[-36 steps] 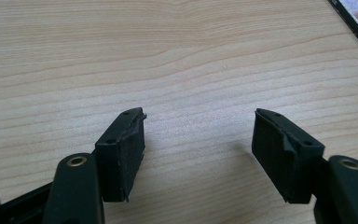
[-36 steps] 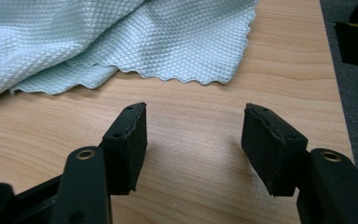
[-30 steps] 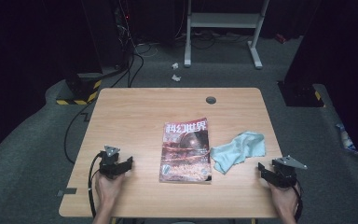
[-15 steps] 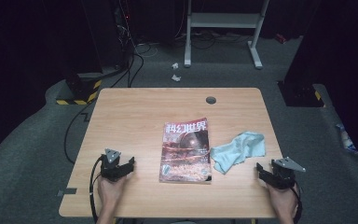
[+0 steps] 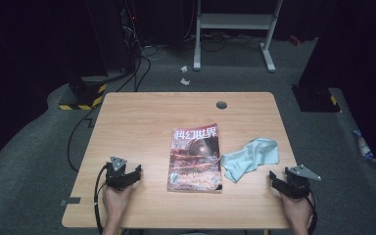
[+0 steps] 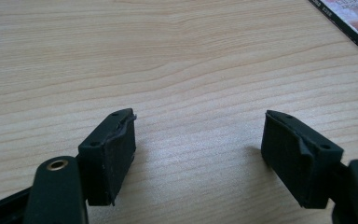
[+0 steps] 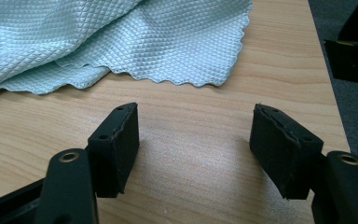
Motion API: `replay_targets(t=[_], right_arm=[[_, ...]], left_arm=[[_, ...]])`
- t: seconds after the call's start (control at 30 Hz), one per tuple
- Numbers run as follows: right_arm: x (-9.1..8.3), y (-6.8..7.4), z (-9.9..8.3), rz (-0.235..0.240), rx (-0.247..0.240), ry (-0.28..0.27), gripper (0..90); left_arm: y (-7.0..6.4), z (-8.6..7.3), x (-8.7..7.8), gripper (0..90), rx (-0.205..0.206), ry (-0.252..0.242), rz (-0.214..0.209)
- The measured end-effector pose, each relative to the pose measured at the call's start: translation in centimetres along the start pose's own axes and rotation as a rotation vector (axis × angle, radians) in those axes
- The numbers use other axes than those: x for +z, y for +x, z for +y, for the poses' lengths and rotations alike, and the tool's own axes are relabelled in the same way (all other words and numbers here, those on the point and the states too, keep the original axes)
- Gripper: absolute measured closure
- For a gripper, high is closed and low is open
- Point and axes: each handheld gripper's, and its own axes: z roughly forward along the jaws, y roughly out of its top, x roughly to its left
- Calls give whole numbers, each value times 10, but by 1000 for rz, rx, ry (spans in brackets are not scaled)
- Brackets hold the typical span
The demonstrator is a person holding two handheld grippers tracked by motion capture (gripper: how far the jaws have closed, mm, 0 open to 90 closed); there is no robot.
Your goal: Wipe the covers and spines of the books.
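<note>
Tool on the right (image 5: 278, 179) sits low at the near right corner of the desk (image 5: 142, 122), jaws spread wide and empty, and the pale blue cloth (image 5: 251, 156) lies just ahead of it, crumpled, one edge touching the magazine (image 5: 196, 156). In the right gripper view the cloth's scalloped hem (image 7: 168, 79) is just beyond the fingertips (image 7: 121, 121), with bare wood between the jaws. Left tool (image 5: 125, 175) is parked near the front left, also spread and holding nothing, well apart from the magazine, whose corner (image 6: 349, 23) just clips the edge of its own view.

Risk from here, as a judgement: the cloth is thin and lies flat at the hem, so a pinch coming in too high could close on air, and one coming in too low could scrape the desk and shove the fabric into a bunch against the magazine. A drag could also slide the magazine, since the two touch.

Hard to read: whether the cloth overlaps the magazine or merely meets it, and the cover text is too small to make out.
</note>
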Motion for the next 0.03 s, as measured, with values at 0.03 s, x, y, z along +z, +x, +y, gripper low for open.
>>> replay_targets(t=[0.03], right_arm=[[0,0,0,1,-1,0,331]], left_arm=[[0,0,0,260,0,0,0]])
